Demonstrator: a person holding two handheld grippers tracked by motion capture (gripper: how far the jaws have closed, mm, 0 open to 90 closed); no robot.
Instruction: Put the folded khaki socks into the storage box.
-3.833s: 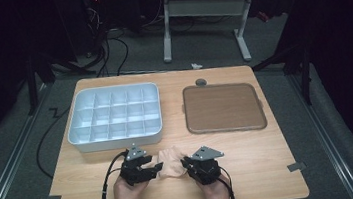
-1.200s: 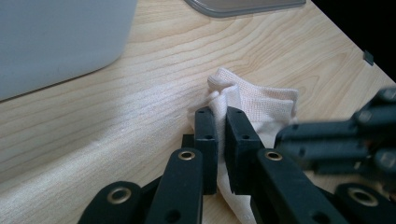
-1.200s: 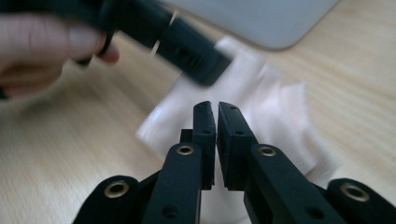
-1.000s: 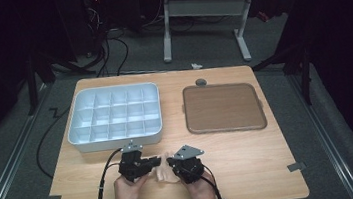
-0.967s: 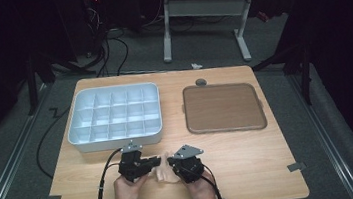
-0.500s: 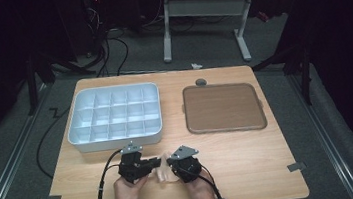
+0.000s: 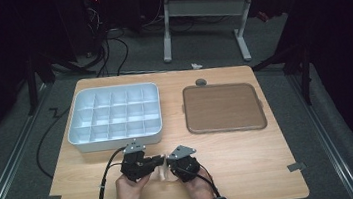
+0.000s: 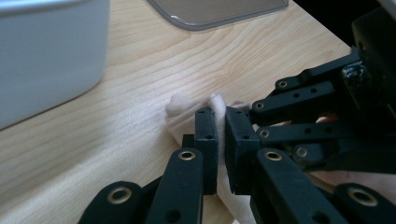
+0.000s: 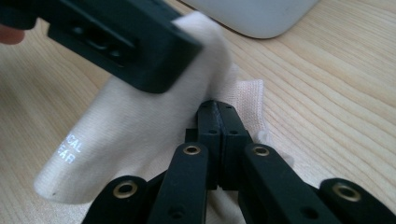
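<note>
A: Where does the cloth sit?

B: The pale cloth (image 7: 161, 170) lies at the near edge of the wooden bench (image 7: 251, 156), between the two grippers, and it touches the wood. From the left gripper view it is a bunched, cream, knitted piece (image 8: 187, 114); from the right gripper view it is a soft fold with small white lettering near one end (image 9: 140, 126).

A: And the left gripper?

B: The left gripper (image 7: 139, 164) is held in the person's left hand (image 7: 127, 193). In its own view (image 8: 220, 140) the jaws are clamped on a ridge of the cloth, with a thin strip of fabric between them.

A: The right one?

B: The right gripper (image 7: 182, 163) is held in the right hand (image 7: 197, 190), close beside the left, nearly tip to tip. In its own view (image 9: 218, 133) the jaws are pressed together with cloth around and under them; the fabric appears pinched at the tips.

A: What else is on the bench?

B: A white compartment tray (image 7: 116, 138) stands on the left half, just beyond the left gripper. A flat brown tray (image 7: 223, 107) lies on the right half, well apart from the grippers. A small dark round thing (image 7: 201, 82) rests just behind the brown tray. Cables trail from both grippers toward the near edge.
</note>
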